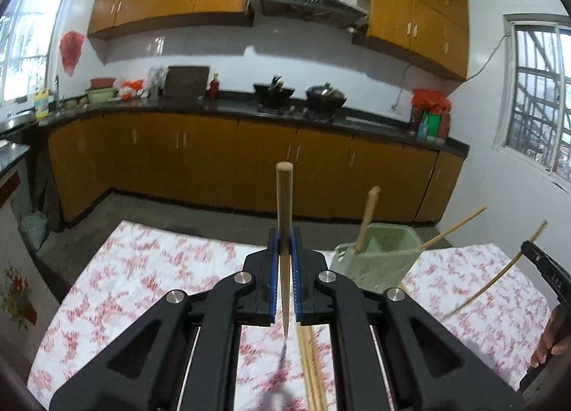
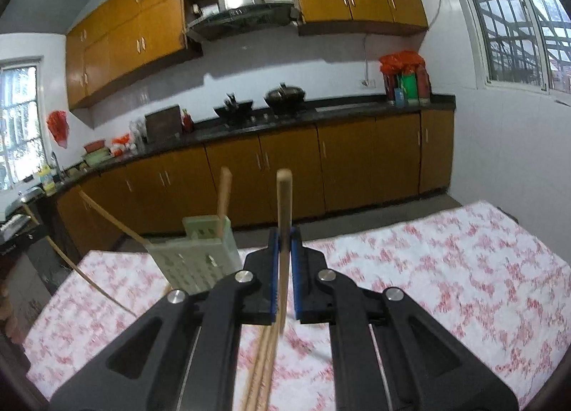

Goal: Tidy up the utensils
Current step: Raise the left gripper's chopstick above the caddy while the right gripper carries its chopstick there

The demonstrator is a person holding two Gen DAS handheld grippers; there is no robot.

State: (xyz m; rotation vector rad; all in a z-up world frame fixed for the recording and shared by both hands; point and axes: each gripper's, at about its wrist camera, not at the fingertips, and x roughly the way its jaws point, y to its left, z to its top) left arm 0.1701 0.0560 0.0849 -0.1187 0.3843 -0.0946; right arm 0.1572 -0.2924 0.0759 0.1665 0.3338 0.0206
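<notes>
My left gripper [image 1: 284, 238] is shut on a wooden chopstick [image 1: 284, 204] that stands upright between the blue pads, above the floral tablecloth [image 1: 142, 268]. My right gripper [image 2: 284, 238] is shut on another wooden chopstick [image 2: 284, 197], also upright. A pale green utensil holder [image 1: 374, 254] stands on the table just right of the left gripper; it also shows in the right wrist view [image 2: 200, 254], left of the right gripper. One chopstick [image 1: 367, 218] stands in it. Several loose chopsticks [image 1: 310, 364] lie on the cloth below the grippers.
The table's far edge drops to a grey floor before the brown kitchen cabinets [image 1: 214, 161]. The right gripper's body [image 1: 549, 279] and a hand show at the right edge of the left view. Thin sticks [image 2: 107, 218] angle up left of the holder.
</notes>
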